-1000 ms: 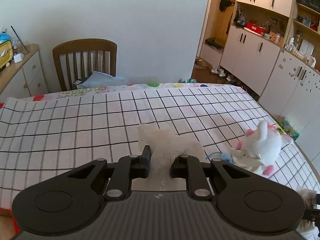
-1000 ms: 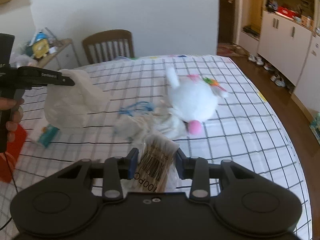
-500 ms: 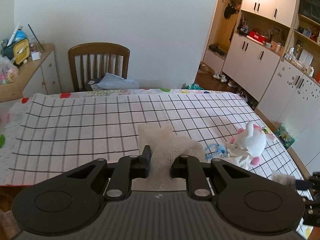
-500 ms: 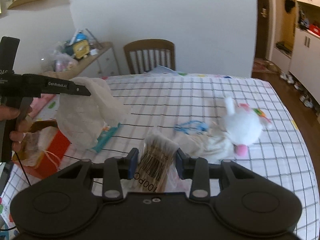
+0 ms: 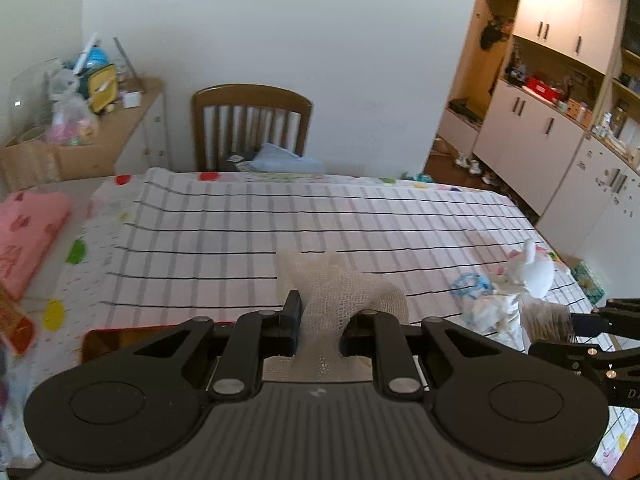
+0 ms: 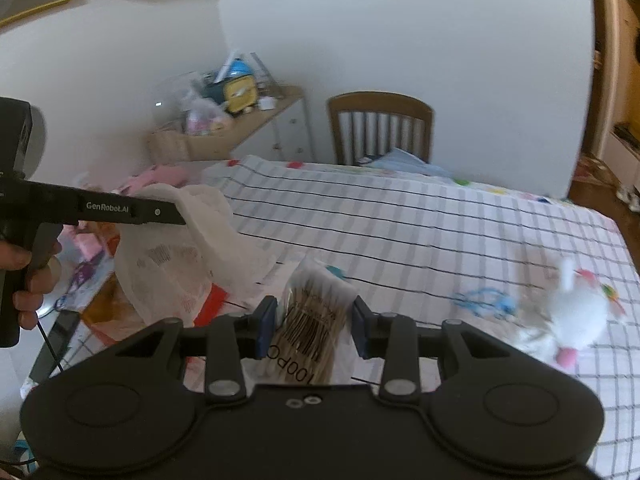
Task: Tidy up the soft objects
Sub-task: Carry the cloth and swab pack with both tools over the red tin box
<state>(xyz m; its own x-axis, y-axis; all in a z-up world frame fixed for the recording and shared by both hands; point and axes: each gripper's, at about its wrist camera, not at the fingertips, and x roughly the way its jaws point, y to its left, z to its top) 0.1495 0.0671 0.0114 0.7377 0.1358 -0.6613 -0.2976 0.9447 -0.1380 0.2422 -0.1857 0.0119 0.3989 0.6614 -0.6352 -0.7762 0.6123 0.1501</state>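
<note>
Clenched on a white gauzy mesh cloth [image 5: 340,292], my left gripper [image 5: 320,320] holds it lifted above the near edge of the bed, the fabric bunched between both fingers and draping down; from the right wrist view the same cloth [image 6: 188,248] hangs over a red-sided open box [image 6: 120,312] by the bedside; my right gripper [image 6: 314,328] is clamped on a clear plastic packet of cotton swabs [image 6: 316,320] with a barcode on its face; beyond lies the white bedsheet with a black grid pattern [image 5: 280,232]; toward its right side a white plush bunny with pink ears [image 6: 576,312] rests against crumpled white fabric, a blue cord [image 6: 484,300] just beside it; farthest, a brown wooden slat-back chair [image 5: 252,128] stands against the wall.
</note>
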